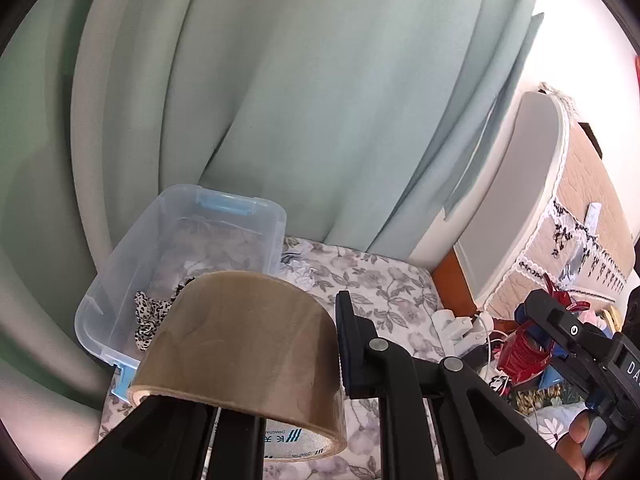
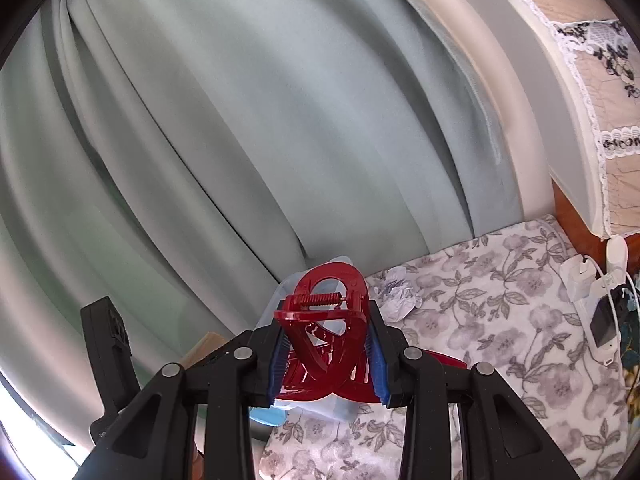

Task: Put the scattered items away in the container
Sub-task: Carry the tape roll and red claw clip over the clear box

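Brown packing tape (image 1: pixel 240 344), a wide glossy roll with a printed cardboard core, is carried by the left gripper (image 1: pixel 256 364) just in front of the clear plastic container (image 1: pixel 132 264). That box sits on a bed (image 1: pixel 384 292) covered in grey floral fabric; a leopard-print scrunchie (image 1: pixel 150 316) lies inside it, and its latches are blue. The right gripper (image 2: pixel 328 356) clamps a translucent red claw hair clip (image 2: pixel 324 320) between its blue pads (image 2: pixel 378 364), held above the container's near edge. A crumpled white tissue (image 2: pixel 398 292) rests on the bedding beside the box. Pale green curtains (image 1: pixel 280 100) hang in soft folds behind, and a lace-trimmed quilted headboard cover (image 2: pixel 600 80) stands at the right, with white chargers (image 2: pixel 580 280) below it.
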{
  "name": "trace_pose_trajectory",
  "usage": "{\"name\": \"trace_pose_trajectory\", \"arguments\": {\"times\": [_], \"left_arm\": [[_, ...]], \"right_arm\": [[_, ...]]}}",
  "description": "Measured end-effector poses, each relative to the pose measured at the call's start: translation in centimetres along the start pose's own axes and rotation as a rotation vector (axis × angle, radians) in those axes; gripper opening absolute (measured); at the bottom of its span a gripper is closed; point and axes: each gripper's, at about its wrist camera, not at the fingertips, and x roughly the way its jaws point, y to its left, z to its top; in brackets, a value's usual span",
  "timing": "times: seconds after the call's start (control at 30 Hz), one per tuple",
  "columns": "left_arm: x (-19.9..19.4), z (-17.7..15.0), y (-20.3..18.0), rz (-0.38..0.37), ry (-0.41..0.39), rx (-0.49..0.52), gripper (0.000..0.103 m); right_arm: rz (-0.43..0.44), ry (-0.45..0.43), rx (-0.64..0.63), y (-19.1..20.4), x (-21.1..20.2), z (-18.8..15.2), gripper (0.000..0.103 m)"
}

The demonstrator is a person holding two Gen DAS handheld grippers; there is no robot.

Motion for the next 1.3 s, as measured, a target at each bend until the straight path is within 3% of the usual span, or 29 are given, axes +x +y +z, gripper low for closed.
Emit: {"name": "trace_pose_trajectory", "arguments": {"times": [0.63, 0.97, 1.13, 1.3], "left_arm": [[2.4, -1.4, 12.8, 0.081, 0.039, -0.231, 0.013], [3.9, -1.5, 13.8, 0.078, 0.026, -0.237, 0.014], [4.5, -0.3, 13.6, 0.080, -0.005, -0.231, 0.016], [4.6, 1.1, 13.0, 0.025, -0.055, -0.219, 0.019]], "right_arm": [[0.009, 0.302, -0.138, 6.2, 11.6, -5.6, 0.037], [0.033, 0.408, -0.220, 7.6, 16.9, -5.8, 0.037], [0.050, 0.415, -0.240, 8.0, 18.7, -4.8, 0.037], [0.053, 0.399, -0.250, 8.3, 19.9, -3.5, 0.037]]}}
